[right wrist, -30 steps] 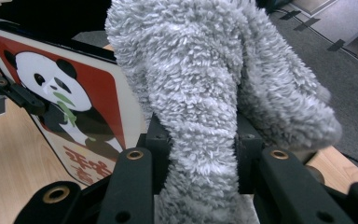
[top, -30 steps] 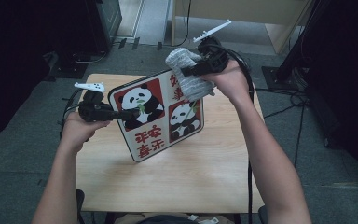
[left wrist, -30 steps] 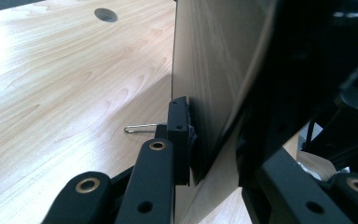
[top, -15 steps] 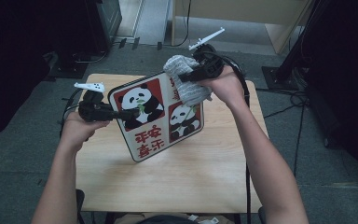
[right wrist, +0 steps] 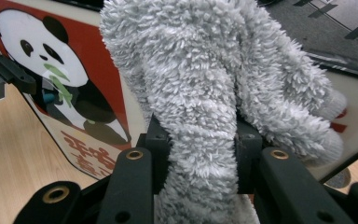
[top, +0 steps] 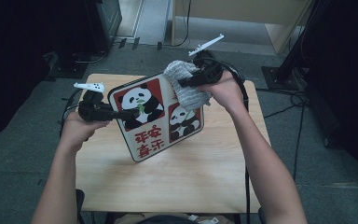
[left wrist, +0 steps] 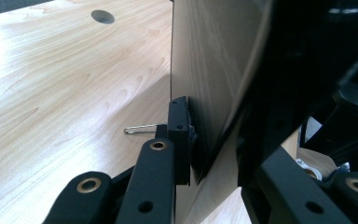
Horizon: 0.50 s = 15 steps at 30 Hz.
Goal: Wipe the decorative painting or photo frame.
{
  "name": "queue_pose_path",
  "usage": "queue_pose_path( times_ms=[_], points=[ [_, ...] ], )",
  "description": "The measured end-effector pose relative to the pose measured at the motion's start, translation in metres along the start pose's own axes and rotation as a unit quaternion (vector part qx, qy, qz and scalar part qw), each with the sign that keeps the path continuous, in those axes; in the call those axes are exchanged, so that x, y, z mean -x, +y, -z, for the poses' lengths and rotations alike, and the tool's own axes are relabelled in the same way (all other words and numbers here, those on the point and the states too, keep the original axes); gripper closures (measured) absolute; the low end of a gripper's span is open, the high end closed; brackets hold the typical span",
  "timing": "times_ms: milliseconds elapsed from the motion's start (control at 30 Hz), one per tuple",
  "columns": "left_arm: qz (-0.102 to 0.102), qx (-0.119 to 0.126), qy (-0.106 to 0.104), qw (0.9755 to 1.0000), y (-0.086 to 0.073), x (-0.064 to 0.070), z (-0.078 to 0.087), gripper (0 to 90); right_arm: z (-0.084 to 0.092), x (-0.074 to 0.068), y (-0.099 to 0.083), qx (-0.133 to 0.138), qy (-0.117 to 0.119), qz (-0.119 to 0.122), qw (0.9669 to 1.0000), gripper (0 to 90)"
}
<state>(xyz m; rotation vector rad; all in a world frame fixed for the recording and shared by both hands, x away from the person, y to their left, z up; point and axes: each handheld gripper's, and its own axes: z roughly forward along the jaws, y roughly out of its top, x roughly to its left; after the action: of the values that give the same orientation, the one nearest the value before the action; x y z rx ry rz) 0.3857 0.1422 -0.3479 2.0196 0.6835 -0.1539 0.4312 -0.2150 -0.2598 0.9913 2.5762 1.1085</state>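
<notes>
Cloth [right wrist: 205, 107] in R gripper [right wrist: 204, 154] (against board [top: 156, 140])

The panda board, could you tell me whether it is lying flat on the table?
No, the panda board stands tilted on its lower edge, clamped by the left gripper.

One overhead camera, two riding close on the tongs.

The high view looks forward and down over the whole wooden surface [top: 168, 186] from the person's side. The left gripper view sits tight against the panda board's [left wrist: 214, 70] bare back, edge-on; the right gripper view faces its printed front, very near. All three share that board.
</notes>
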Motion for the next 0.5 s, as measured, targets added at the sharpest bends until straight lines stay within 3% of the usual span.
queue_pose_path(
  times_ms=[500],
  points=[
    [-0.003,-0.001,-0.002,1.0,0.0,-0.001,0.001,78.8,-0.011,-0.003,-0.014,-0.001,0.008,0.003,1.0,67.9]
  ],
)
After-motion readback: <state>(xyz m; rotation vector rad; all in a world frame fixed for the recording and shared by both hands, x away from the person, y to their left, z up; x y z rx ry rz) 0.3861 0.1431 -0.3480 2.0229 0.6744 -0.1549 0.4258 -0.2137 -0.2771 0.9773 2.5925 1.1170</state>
